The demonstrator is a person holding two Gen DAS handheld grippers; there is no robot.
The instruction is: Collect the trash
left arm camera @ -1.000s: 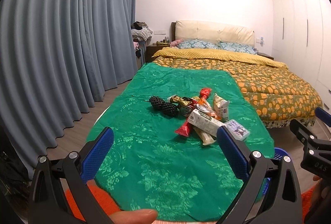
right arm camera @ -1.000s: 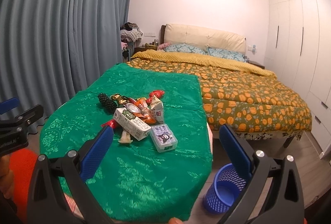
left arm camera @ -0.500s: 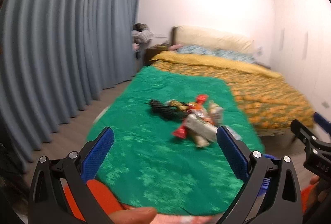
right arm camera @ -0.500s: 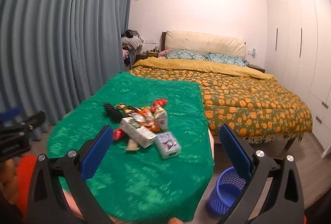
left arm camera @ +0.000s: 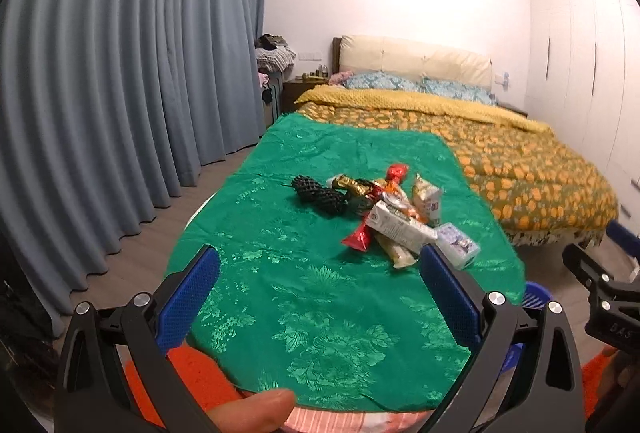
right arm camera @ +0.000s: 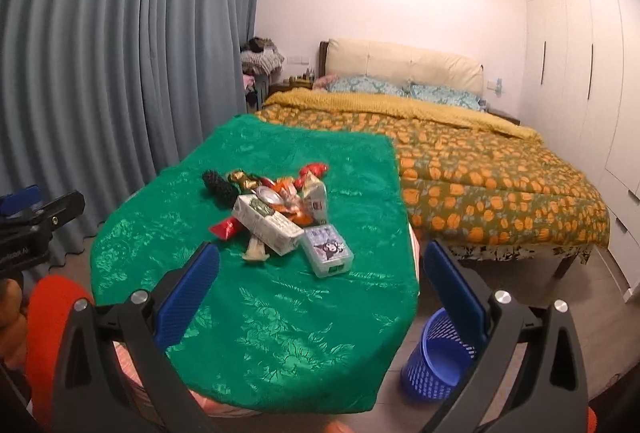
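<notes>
A grey-blue curtain [left arm camera: 120, 93] covers the whole left wall. At the far side stands a bed [right arm camera: 480, 169] with an orange-patterned cover, its foot reaching the far right edge of a table under a green cloth [left arm camera: 320, 293]. On the floor to the right of the table's near end sits a blue basket [right arm camera: 436, 357], upright and, as far as the mesh shows, with nothing in it.

The trash lies in one heap [right arm camera: 280, 209] near the middle of the cloth, towards its right side. At the heap's left is a black netted sleeve [left arm camera: 318, 193]; a white carton [right arm camera: 268, 223] lies across the near side, with a red wrapper [left arm camera: 358, 239] poking out beneath it and a small clear box with a cartoon print [right arm camera: 328, 251] just to its right.

The left gripper [left arm camera: 320, 297] and the right gripper [right arm camera: 320, 297] both hang over the near end of the table, jaws spread wide, gripping nothing, well short of the heap.
</notes>
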